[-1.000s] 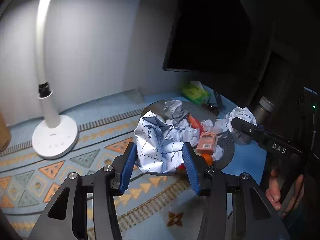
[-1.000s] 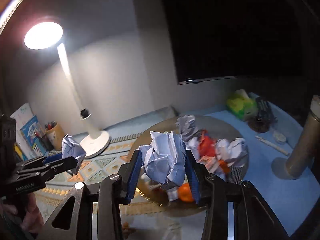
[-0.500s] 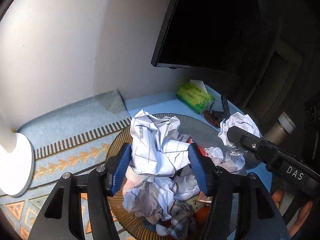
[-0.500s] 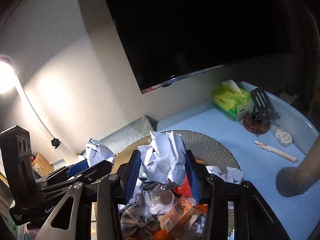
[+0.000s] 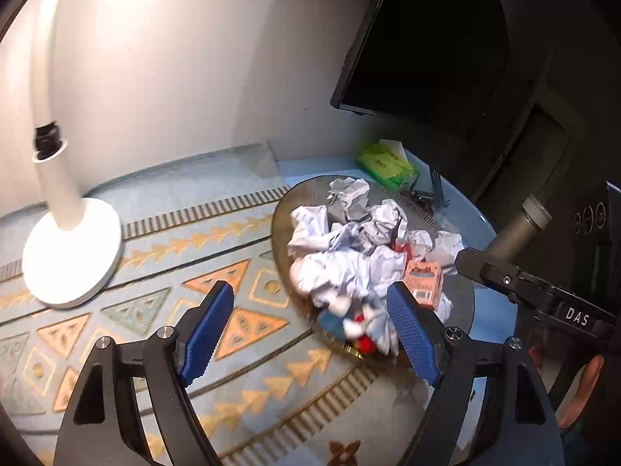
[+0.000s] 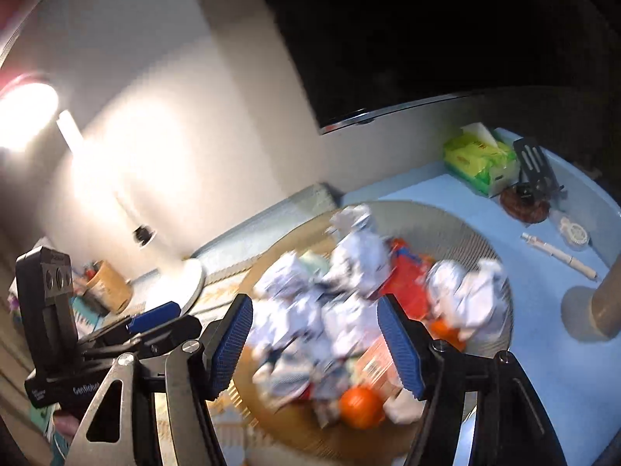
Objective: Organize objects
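Note:
A round woven tray (image 5: 281,209) (image 6: 477,233) holds a pile of crumpled white paper balls (image 5: 349,244) (image 6: 322,303), an orange box (image 5: 423,283), red wrappers (image 6: 407,283) and an orange fruit (image 6: 361,406). My left gripper (image 5: 310,334) is open and empty, just in front of the tray's near edge. My right gripper (image 6: 314,343) is open and empty, above the pile; it also shows at the right of the left wrist view (image 5: 539,291). The right wrist view is blurred.
A white desk lamp (image 5: 71,248) stands on the patterned mat (image 5: 155,272) at the left. A green tissue pack (image 5: 388,165) (image 6: 481,161), a black spatula (image 6: 533,163), a pen (image 6: 559,254) and a metal cylinder (image 5: 516,229) lie behind and right of the tray.
Both grippers opened and let go of their crumpled paper balls, which now lie on the pile in the tray. Both grippers pulled back from above the tray.

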